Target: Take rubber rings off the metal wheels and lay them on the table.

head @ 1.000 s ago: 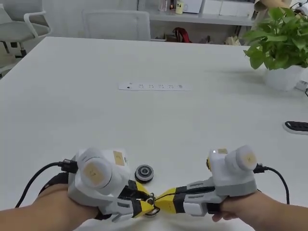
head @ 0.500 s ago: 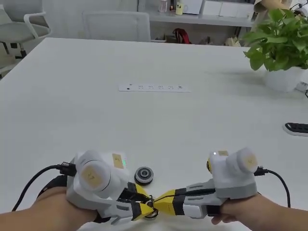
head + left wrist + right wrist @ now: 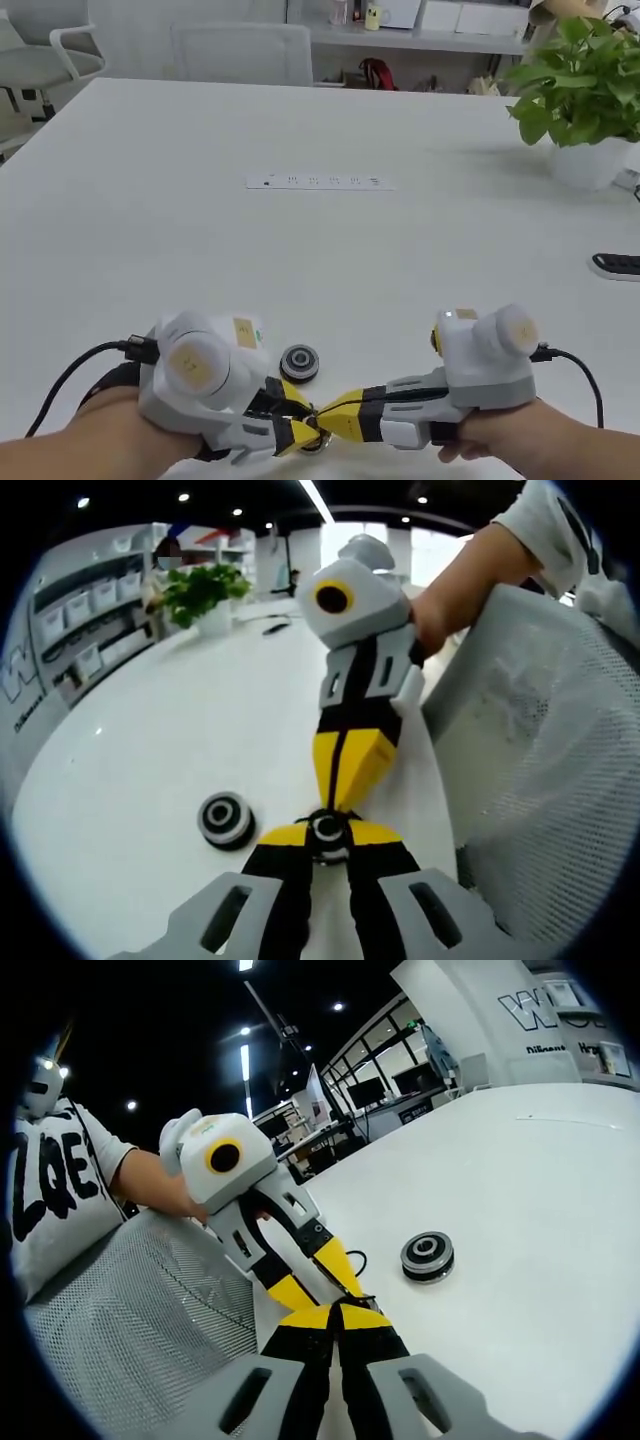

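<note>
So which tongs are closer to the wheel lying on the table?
Left. The wheel sits right beside the left tongs. The right tongs reach in from the other side, meeting them tip to tip, so they are farther.

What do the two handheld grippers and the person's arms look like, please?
The left gripper and right gripper match: rounded light-grey bodies, with black jaws ending in yellow tips. A black cable leaves each body's rear. The person wears a white short-sleeved T-shirt with black lettering.
</note>
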A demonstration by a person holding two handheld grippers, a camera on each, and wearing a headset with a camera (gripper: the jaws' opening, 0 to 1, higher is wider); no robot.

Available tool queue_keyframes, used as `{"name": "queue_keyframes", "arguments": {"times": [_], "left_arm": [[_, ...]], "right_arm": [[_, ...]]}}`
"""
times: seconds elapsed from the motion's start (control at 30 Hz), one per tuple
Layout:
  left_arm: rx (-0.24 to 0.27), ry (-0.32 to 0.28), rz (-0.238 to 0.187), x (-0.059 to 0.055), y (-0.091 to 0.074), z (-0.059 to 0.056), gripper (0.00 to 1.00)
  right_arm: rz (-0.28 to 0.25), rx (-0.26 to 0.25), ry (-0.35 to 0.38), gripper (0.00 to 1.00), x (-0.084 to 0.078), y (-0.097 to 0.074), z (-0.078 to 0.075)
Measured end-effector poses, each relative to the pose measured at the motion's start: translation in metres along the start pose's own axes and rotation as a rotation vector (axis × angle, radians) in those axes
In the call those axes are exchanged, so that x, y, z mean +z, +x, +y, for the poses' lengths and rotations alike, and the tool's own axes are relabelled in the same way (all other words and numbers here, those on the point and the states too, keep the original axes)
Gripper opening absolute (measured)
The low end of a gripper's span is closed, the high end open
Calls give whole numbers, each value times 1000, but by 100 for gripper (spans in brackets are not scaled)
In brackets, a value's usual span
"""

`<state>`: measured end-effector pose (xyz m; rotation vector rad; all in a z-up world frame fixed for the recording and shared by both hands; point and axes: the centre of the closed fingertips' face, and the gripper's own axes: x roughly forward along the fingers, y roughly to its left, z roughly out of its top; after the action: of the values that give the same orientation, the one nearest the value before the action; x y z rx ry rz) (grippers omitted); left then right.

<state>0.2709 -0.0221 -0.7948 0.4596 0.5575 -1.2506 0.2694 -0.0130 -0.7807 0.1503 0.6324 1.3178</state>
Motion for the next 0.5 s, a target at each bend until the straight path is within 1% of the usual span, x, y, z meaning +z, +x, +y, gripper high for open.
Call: {"name": "queue_keyframes", "arguments": {"times": [0.17,0.27,0.33,0.5], "left_arm": [[2,5,-7,1,0,0,13],[1,-1,-17,1,0,1,13],[-1,-16,-24,1,0,1,13],[-6,-14,-24,1,0,1,14]], "right_arm": [[2,-13,-6,0,-1,-1,-3],[3,-20,-8,0,-1,-2,-5],[4,-22,-8,0,-1,-2,-5],[-1,-26,-5,0,-1,-3,-6]]}}
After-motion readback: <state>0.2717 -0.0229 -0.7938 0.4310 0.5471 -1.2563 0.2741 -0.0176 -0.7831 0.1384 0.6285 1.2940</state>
